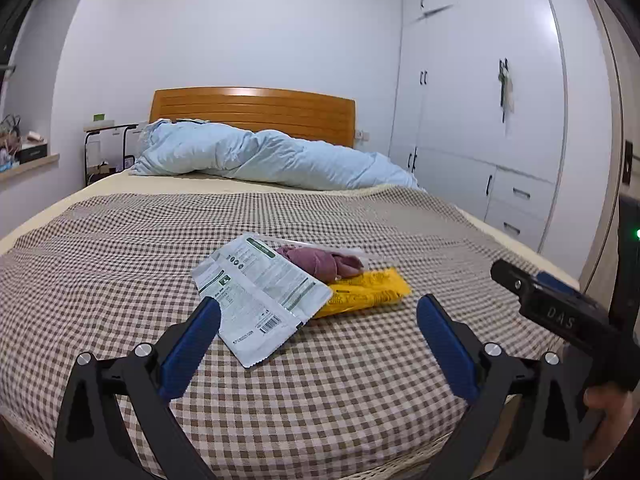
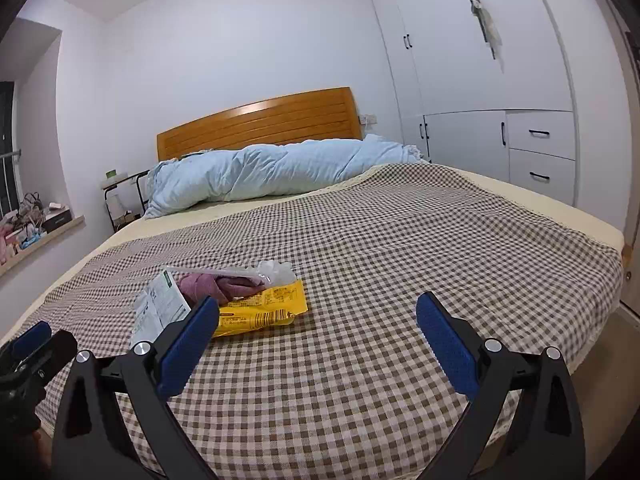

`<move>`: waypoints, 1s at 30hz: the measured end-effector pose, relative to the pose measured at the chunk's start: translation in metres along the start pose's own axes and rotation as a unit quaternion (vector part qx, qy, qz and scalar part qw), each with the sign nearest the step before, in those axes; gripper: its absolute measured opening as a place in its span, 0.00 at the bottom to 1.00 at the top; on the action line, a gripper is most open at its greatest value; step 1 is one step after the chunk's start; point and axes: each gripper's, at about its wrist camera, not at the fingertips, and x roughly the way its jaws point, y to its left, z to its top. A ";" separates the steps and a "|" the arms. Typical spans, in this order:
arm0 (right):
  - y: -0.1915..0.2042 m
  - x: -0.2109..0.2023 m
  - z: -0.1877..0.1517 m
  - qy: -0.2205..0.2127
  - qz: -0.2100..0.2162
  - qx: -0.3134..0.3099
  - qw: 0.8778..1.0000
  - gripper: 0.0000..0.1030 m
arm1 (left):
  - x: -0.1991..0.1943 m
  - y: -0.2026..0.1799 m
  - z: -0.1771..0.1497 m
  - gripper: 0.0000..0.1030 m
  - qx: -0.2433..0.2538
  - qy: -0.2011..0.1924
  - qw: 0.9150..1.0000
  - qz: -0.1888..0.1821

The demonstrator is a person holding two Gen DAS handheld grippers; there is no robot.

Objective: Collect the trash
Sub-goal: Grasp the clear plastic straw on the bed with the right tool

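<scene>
Nothing is collected yet: your left gripper point(image 1: 318, 312) and right gripper point(image 2: 318, 312) both hang spread and empty, with the white wrapper point(image 1: 256, 296), yellow packet point(image 2: 260, 308) and pink wad point(image 1: 320, 263) lying just ahead on the bed point(image 1: 360, 380).

Checked bed point(image 1: 360, 216), wooden headboard point(image 1: 252, 114), white wardrobe point(image 1: 480, 100)

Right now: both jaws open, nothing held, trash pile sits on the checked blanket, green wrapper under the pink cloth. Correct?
One error: the wrapper under the pink cloth is yellow, not green. The right wrist view shows the yellow wrapper beneath it. The rest holds: the left gripper and the right gripper are open and empty, and the pile sits on the checked blanket.
</scene>
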 end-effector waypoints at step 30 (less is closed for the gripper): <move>0.033 0.047 -0.013 0.077 0.032 -0.018 0.996 0.92 | 0.050 0.044 0.022 0.93 -0.063 0.036 0.997 0.008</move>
